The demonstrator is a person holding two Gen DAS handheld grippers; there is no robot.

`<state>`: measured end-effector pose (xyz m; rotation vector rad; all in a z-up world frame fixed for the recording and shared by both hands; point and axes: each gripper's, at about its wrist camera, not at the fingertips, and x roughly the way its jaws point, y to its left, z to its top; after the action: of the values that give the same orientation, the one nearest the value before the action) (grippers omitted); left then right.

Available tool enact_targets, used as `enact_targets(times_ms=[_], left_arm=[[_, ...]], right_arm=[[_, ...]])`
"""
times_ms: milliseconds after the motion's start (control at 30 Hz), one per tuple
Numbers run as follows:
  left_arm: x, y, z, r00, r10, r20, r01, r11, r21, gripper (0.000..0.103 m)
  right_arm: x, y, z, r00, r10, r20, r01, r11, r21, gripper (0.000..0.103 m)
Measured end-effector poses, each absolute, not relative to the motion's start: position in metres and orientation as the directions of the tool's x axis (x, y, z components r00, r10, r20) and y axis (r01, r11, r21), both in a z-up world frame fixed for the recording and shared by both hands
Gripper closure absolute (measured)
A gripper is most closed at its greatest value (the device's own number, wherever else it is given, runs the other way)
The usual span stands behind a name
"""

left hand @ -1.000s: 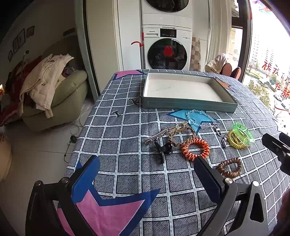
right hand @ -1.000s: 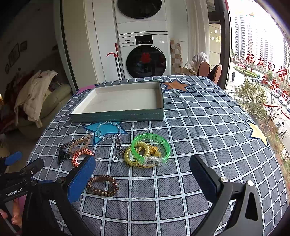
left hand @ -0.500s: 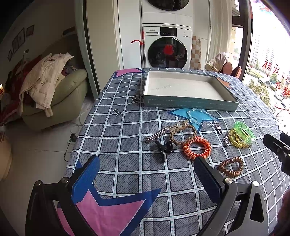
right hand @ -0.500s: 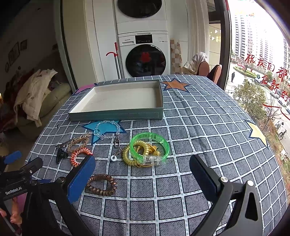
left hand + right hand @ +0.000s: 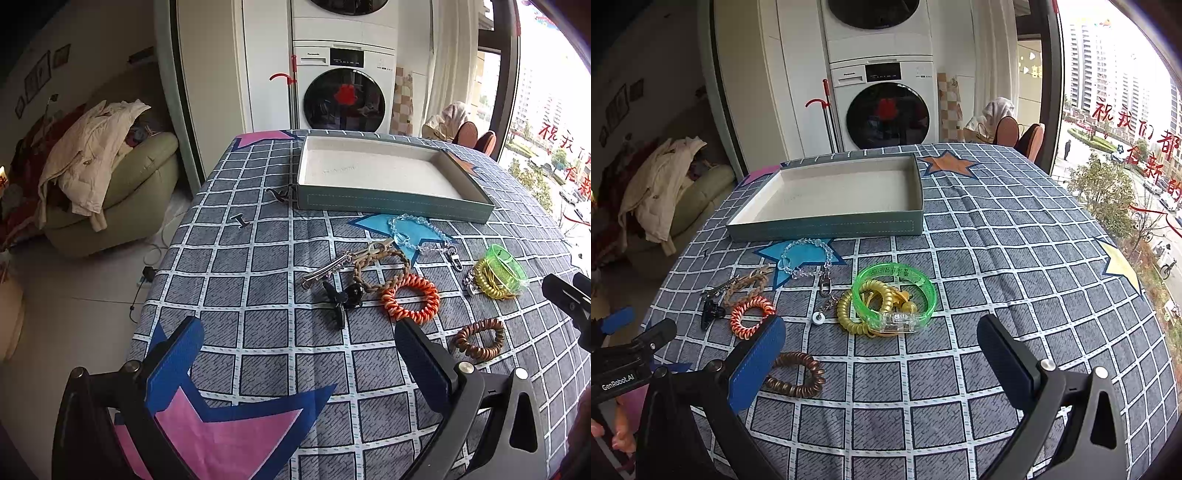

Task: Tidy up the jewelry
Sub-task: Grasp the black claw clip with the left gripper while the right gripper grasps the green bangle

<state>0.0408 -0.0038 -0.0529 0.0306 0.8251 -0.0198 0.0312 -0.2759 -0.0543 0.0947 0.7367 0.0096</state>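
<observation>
Checked tablecloth (image 5: 997, 258) carries scattered jewelry; right gripper (image 5: 882, 350) is held wide and empty, green bangle (image 5: 895, 295) just beyond its fingers, brown coil (image 5: 796, 374) beside the left fingertip. Left gripper (image 5: 295, 343) is likewise spread wide, empty.

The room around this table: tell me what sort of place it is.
Most likely a lived-in flat: a stacked washing machine by the wall, an armchair heaped with clothes, and a window onto city towers.
</observation>
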Motion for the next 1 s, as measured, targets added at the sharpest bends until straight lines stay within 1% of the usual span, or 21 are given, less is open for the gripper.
enact_targets(times_ms=[100,300,433,533,567,600,633,700,733,767,833,867,900,933,967,1000], left_arm=[[0.047,-0.003,-0.055,0.668,-0.011,-0.744,0.029,1.000,0.011,0.000],[0.064,0.004,-0.061,0.633,-0.028,-0.774,0.017,1.000,-0.022,0.000],[0.074,0.001,-0.068,0.617,-0.029,-0.786,0.023,1.000,-0.019,0.000],[0.080,-0.002,-0.078,0.596,-0.025,-0.802,0.021,1.000,-0.015,0.000],[0.082,-0.004,-0.081,0.589,-0.026,-0.808,0.022,1.000,-0.016,0.000],[0.084,-0.006,-0.084,0.584,-0.027,-0.811,0.025,1.000,-0.015,0.003],[0.086,-0.007,-0.086,0.578,-0.029,-0.815,0.030,0.999,-0.014,0.005],[0.089,-0.011,-0.090,0.564,-0.038,-0.825,0.040,0.999,-0.019,0.006],[0.090,-0.012,-0.091,0.561,-0.036,-0.827,0.040,0.999,-0.016,0.006],[0.091,-0.014,-0.094,0.558,-0.032,-0.829,0.041,0.999,-0.010,0.006],[0.092,-0.016,-0.097,0.555,-0.028,-0.832,0.039,0.999,-0.008,0.010],[0.092,-0.017,-0.099,0.549,-0.031,-0.835,0.040,0.999,-0.011,0.013],[0.092,-0.017,-0.099,0.549,-0.037,-0.835,0.041,0.999,-0.017,0.014],[0.092,-0.017,-0.099,0.550,-0.037,-0.834,0.039,0.999,-0.018,0.014],[0.091,-0.019,-0.099,0.551,-0.038,-0.833,0.043,0.999,-0.017,0.017],[0.091,-0.020,-0.098,0.556,-0.046,-0.830,0.051,0.998,-0.022,0.027]], right_arm=[[0.035,-0.282,-0.056,0.737,0.040,-0.674,0.029,0.995,0.090,0.000],[0.058,-0.308,-0.058,0.696,0.026,-0.717,0.066,0.993,0.101,0.000],[0.082,-0.322,-0.066,0.643,0.017,-0.766,0.082,0.992,0.091,0.000],[0.098,-0.332,-0.077,0.581,0.031,-0.813,0.100,0.989,0.109,0.001],[0.101,-0.336,-0.080,0.571,0.039,-0.820,0.107,0.987,0.122,0.006],[0.104,-0.339,-0.083,0.559,0.045,-0.828,0.116,0.984,0.132,0.012],[0.107,-0.340,-0.086,0.555,0.046,-0.831,0.119,0.984,0.133,0.015],[0.111,-0.338,-0.091,0.542,0.044,-0.839,0.111,0.986,0.124,0.027],[0.112,-0.336,-0.094,0.535,0.049,-0.844,0.103,0.987,0.123,0.030],[0.114,-0.334,-0.098,0.525,0.054,-0.849,0.093,0.988,0.121,0.035],[0.113,-0.331,-0.098,0.534,0.056,-0.844,0.085,0.989,0.120,0.037],[0.113,-0.329,-0.099,0.530,0.041,-0.847,0.089,0.991,0.103,0.041],[0.113,-0.328,-0.101,0.520,0.031,-0.854,0.088,0.992,0.089,0.053],[0.114,-0.328,-0.101,0.518,0.037,-0.855,0.088,0.992,0.096,0.057],[0.113,-0.329,-0.101,0.520,0.037,-0.853,0.086,0.992,0.095,0.059],[0.112,-0.328,-0.101,0.517,0.032,-0.856,0.082,0.993,0.087,0.061]])
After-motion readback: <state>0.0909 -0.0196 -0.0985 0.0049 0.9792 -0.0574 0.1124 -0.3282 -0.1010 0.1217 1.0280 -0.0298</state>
